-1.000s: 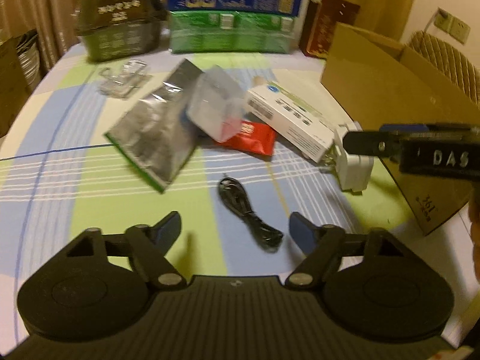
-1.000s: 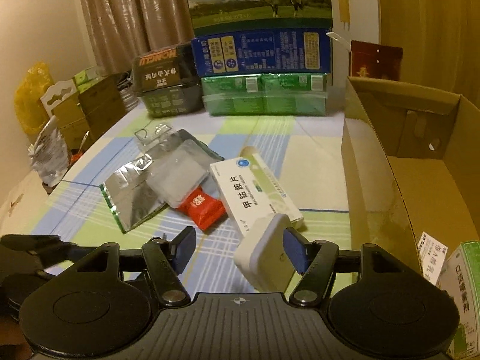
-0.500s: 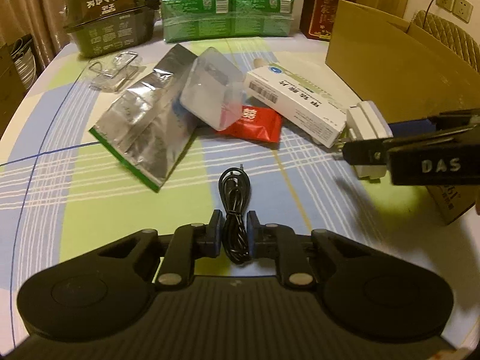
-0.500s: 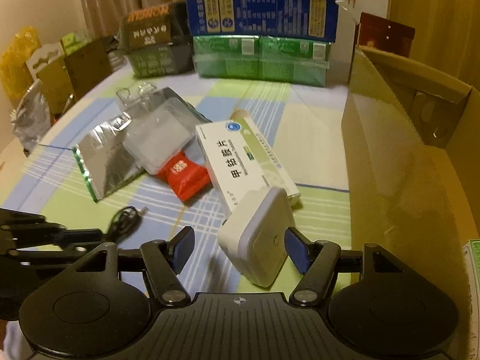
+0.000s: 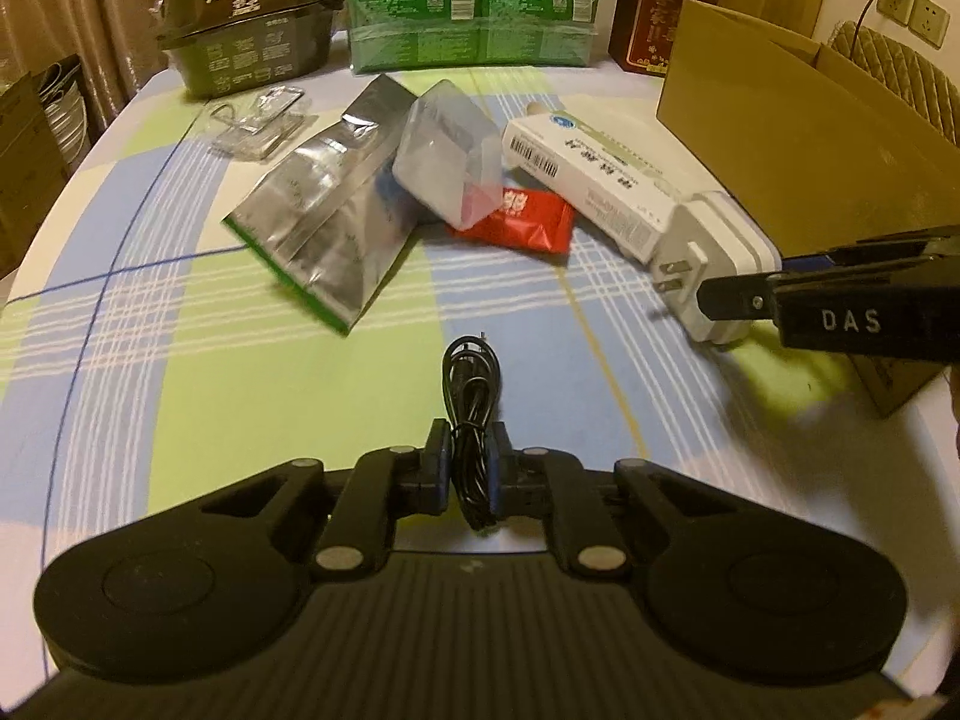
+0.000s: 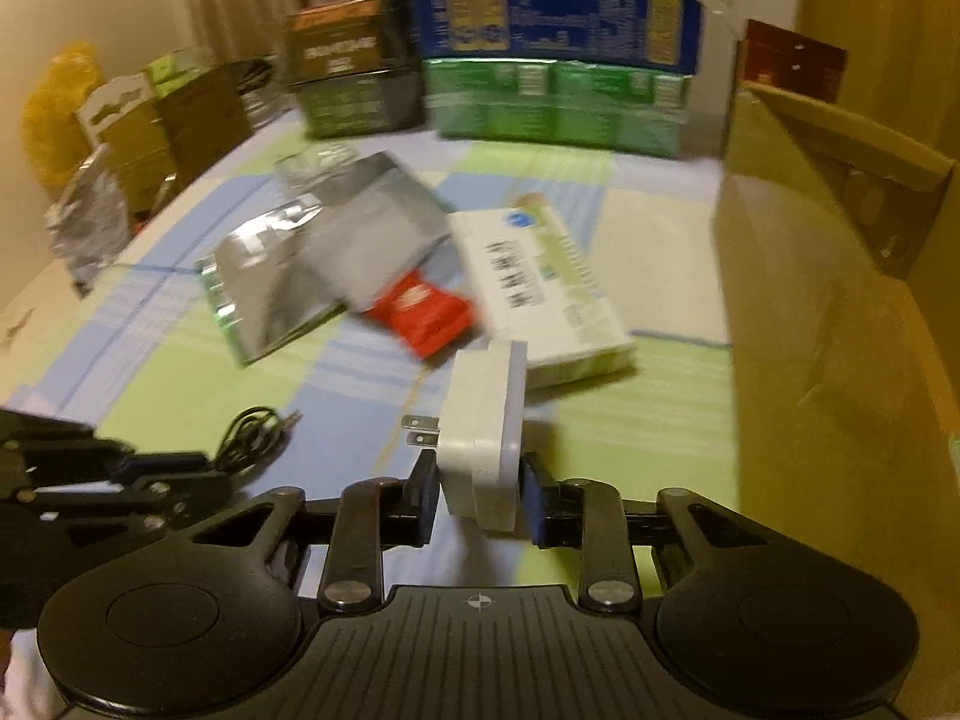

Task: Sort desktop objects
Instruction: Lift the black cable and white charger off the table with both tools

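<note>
We see a black cable (image 5: 471, 396), a white charger (image 6: 483, 420), a red packet (image 5: 519, 221), a silver bag (image 5: 327, 222), and the desk (image 5: 180, 372) checked green and blue.

A matt checked cloth (image 5: 180, 396) covers the desk, on which lie a glossy crinkled foil pouch (image 5: 327, 228), beside it a shiny red wrapper (image 5: 522, 222), a smooth white plastic charger (image 6: 480, 420), a rubbery black cable (image 5: 471, 384) and a matt cardboard box (image 5: 798, 150).

Both wrist cams low, near; share table (image 5: 180, 396).
</note>
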A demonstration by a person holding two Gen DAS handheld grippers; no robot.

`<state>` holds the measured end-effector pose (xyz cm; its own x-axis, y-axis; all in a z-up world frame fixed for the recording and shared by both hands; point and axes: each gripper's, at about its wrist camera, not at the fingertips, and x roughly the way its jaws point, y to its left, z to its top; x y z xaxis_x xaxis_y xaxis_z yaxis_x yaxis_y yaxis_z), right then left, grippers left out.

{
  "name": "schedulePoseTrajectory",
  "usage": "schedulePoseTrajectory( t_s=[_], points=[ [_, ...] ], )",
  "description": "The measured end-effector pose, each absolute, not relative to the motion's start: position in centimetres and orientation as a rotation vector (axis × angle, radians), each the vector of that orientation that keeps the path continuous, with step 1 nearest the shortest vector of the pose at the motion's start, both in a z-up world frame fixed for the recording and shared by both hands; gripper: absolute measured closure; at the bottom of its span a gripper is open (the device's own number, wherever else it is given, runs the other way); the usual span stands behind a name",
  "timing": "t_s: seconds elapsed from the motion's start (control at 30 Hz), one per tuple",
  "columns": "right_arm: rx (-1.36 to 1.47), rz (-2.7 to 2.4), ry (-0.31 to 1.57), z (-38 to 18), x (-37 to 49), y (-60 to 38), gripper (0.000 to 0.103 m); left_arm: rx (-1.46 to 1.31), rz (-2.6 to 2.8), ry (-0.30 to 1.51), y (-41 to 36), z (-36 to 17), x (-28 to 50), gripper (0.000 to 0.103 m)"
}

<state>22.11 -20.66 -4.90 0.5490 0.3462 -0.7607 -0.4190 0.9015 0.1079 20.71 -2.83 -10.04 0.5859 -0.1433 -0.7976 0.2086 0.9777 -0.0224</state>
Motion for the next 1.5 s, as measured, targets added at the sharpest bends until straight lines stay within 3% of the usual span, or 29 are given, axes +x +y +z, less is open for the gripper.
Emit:
schedulePoseTrajectory(
  t_s=[0.4,0.57,1.5],
  points=[
    [-0.117,0.502,0.89,-4.9,18.9,-18.9,0.077,0.037,-0.161,0.929,0.2,-9.8,16.3,0.094],
    [-0.118,0.496,0.898,-5.4,19.3,-18.8,0.077,-0.027,-0.151,0.932,1.1,-9.9,16.7,0.082],
    [-0.123,0.46,0.877,-5.4,19.9,-18.7,0.079,0.011,-0.149,0.942,0.3,-9.7,17.4,0.09]
  ],
)
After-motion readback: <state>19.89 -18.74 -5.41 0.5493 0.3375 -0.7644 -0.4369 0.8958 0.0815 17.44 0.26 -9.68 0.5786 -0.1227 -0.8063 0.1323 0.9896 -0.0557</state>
